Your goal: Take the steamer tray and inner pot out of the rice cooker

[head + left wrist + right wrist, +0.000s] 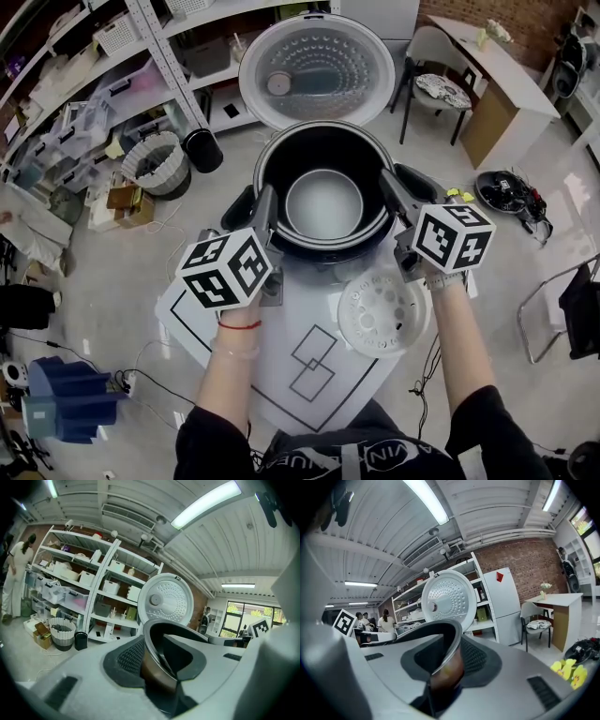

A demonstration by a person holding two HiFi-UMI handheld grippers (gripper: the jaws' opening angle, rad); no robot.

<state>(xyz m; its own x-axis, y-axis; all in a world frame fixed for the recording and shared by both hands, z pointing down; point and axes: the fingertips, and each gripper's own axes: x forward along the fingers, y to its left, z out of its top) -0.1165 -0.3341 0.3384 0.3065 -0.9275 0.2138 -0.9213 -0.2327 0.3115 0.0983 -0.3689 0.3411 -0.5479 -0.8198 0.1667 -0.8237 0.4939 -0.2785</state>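
left gripper [266, 204] | right gripper [388, 187] | jaws clamped on inner pot [323, 155] rim

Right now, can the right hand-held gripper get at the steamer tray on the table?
Probably not yet: the right hand-held gripper is shut on the inner pot rim. The steamer tray lies uncovered on the table close by, so after letting go the way looks free.
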